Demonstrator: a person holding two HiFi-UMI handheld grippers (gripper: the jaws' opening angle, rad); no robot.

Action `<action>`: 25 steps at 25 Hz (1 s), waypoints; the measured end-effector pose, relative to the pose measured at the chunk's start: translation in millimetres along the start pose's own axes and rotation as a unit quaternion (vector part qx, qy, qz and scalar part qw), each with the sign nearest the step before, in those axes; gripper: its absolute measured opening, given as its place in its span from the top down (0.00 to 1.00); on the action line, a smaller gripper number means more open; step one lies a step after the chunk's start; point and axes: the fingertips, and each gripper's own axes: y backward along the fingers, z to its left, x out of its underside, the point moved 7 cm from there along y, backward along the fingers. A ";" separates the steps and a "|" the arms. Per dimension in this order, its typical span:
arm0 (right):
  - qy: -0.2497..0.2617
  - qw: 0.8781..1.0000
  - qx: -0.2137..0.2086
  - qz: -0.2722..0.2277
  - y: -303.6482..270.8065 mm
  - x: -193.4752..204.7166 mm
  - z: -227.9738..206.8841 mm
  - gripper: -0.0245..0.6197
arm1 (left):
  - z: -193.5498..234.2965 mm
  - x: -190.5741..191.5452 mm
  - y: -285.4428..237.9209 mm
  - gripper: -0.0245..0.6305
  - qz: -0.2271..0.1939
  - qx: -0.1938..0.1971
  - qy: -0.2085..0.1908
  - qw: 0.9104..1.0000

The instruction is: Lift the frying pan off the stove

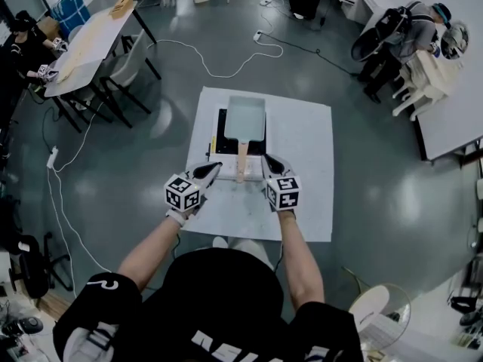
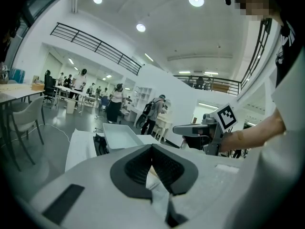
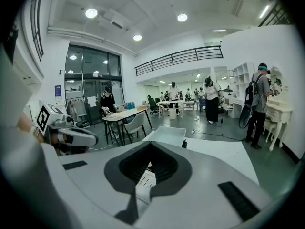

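The frying pan [image 1: 245,118] is a pale rectangular one that sits on a black stove [image 1: 220,142] on the white table [image 1: 309,164]. Its wooden handle [image 1: 241,161] points toward me. My left gripper [image 1: 210,172] hovers just left of the handle's near end, and my right gripper [image 1: 273,164] just right of it. Both are shut with nothing between the jaws, and neither touches the handle. The left gripper view shows its own shut jaws at the left gripper [image 2: 151,162], the pan [image 2: 116,136] beyond them and the right gripper [image 2: 202,130] alongside. From the right gripper [image 3: 150,163], also shut, I see the pan [image 3: 167,136].
A white power cable [image 1: 219,59] runs over the grey floor beyond the table. Long tables with chairs [image 1: 90,44] stand at the far left, and white furniture with a person [image 1: 419,36] at the far right. Several people stand in the background.
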 end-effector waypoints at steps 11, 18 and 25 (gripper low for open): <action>-0.095 0.990 -0.078 0.070 -42.0 38.5 -20.5 0.80 | 13.1 29.7 -52.1 0.78 0.054 0.080 0.104 0.990; -0.232 0.952 -0.171 0.107 -82.1 61.1 -24.0 0.63 | 17.3 65.5 -88.9 0.57 0.096 0.120 0.213 0.965; -0.277 0.924 -0.219 0.145 -115.9 76.0 -28.6 0.57 | 15.1 79.1 -108.4 0.57 0.121 0.148 0.238 0.952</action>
